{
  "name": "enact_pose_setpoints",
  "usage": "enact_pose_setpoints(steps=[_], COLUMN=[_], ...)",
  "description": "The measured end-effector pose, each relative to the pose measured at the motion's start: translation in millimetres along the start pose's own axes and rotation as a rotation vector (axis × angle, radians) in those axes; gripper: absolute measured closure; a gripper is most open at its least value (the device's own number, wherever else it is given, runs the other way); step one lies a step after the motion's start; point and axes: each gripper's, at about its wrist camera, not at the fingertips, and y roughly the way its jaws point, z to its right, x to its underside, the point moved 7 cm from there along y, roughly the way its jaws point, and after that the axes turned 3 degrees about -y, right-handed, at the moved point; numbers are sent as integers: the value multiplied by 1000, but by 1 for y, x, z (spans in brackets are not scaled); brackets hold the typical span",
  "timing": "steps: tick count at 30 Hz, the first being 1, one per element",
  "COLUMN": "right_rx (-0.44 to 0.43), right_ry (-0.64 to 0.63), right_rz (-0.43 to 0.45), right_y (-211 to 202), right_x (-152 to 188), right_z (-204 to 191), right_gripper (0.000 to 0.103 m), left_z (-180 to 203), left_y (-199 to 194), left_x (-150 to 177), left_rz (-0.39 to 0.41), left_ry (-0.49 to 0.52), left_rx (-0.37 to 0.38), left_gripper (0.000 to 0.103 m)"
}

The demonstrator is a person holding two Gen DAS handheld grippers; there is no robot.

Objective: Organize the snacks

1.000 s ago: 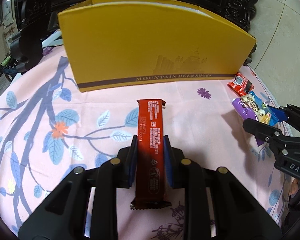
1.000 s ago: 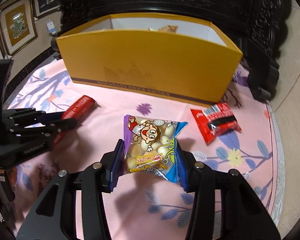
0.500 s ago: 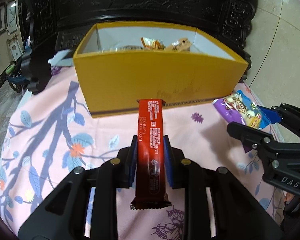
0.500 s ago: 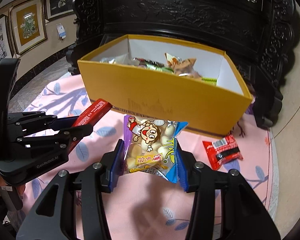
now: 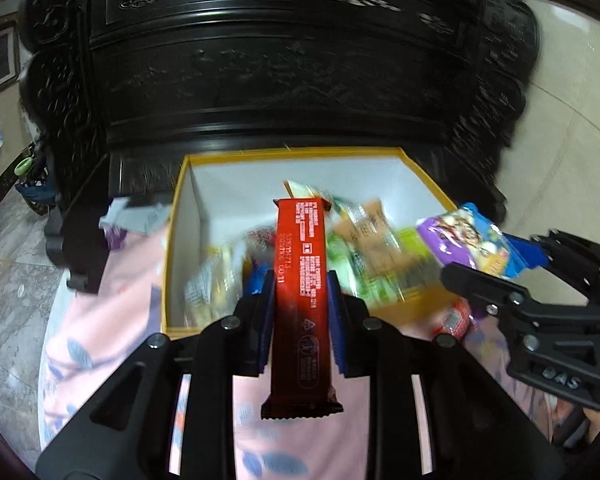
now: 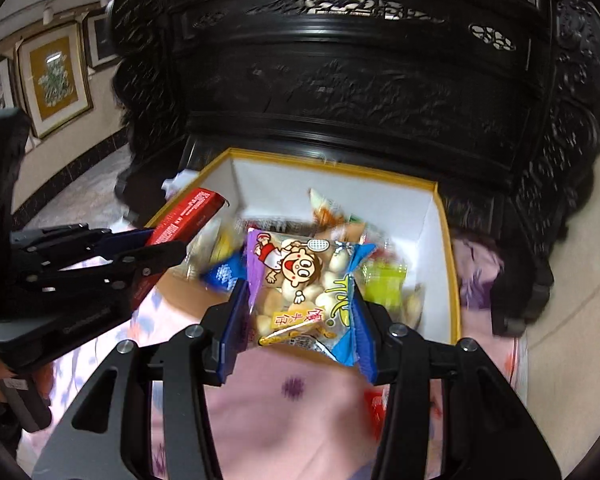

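With both pairs of jaws clamped on a snack, we read this as the carrying step, just short of the drop. Between the left gripper's [image 5: 300, 300] blue pads [image 5: 266, 320] stands a long red bar [image 5: 301, 292], gripped across its width at about mid-length, its far end reaching over the open yellow box [image 5: 172, 240] and its crimped near end hanging free above the pink flowered cloth [image 5: 100, 320] on the bench. Small white print runs along the wrapper, with a triangle mark and a round emblem lower down; we cannot read the words. Likewise, the right gripper's [image 6: 298, 312] jaws pinch a purple and blue cartoon packet [image 6: 300, 280] by its two sides; it shows a grinning boy with a racket, pale round pieces through a window, yellow-green letters we cannot make out with certainty, and Chinese characters on a yellow panel, upside down to us. Beyond both snacks lies the box, white inside and already holding a blurred heap of wrappers [image 5: 364, 248]. A small red packet [image 6: 374, 408] remains on the cloth near the box's front wall. In our judgement the next move calls for carrying each snack clear past the front wall, then releasing the jaws so both fall inside. On the right gripper's body, seen from the left view, we read "DAS".
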Motion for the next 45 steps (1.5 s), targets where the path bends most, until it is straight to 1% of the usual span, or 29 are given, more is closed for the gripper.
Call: enact_pose_setpoints(steps=[2, 4, 11, 12, 13, 14, 15, 16, 17, 19, 21, 25, 32, 37, 41, 44, 45], right_rx=[-2, -3, -1, 3, 14, 31, 53, 78, 92, 103, 106, 126, 157, 154, 136, 113, 101], right_ry=[14, 25, 27, 26, 23, 19, 16, 29, 34, 23, 14, 18, 20, 23, 20, 8, 5], right_rz=[-4, -8, -15, -16, -11, -6, -6, -4, -9, -25, -29, -30, -32, -28, -25, -19, -17], right_y=[10, 18, 36, 37, 38, 38, 39, 39, 40, 41, 40, 33, 15, 5, -2, -9, -11], right_x=[-17, -25, -38, -39, -42, -43, -44, -46, -46, -44, -41, -34, -20, -13, 1, 19, 28], right_z=[8, 13, 19, 19, 20, 22, 24, 30, 33, 37, 39, 47, 59, 59, 48, 28, 19], right_gripper=[55, 55, 54, 53, 52, 46, 35, 31, 27, 27, 27, 27, 27, 27, 27, 26, 24], left_z=[-4, -7, -10, -10, -11, -12, -16, -17, -19, -23, -22, -11, 9, 21, 18, 9, 5], left_y=[12, 21, 37, 37, 37, 36, 34, 33, 31, 29, 26, 17, 3, -2, -15, -24, -25], left_x=[-15, -24, -41, -41, -43, -47, -50, -53, -55, -56, -56, -54, -50, -41, -20, 7, 18], left_rz=[-5, -10, -4, 2, 8, 25, 49, 68, 80, 85, 91, 110, 120, 117, 118, 107, 97], left_ry=[-18, -39, -57, -60, -62, -68, -73, -72, -85, -126, -133, -110, -81, -51, -54, -69, -73], left_rx=[-20, -29, -40, -45, -49, -65, -108, -122, -109, -87, -71, -42, 0, 12, 22, 27, 25], left_gripper=[79, 79, 78, 73, 50, 27, 23, 19, 15, 15, 15, 15, 15, 15, 15, 12, 12])
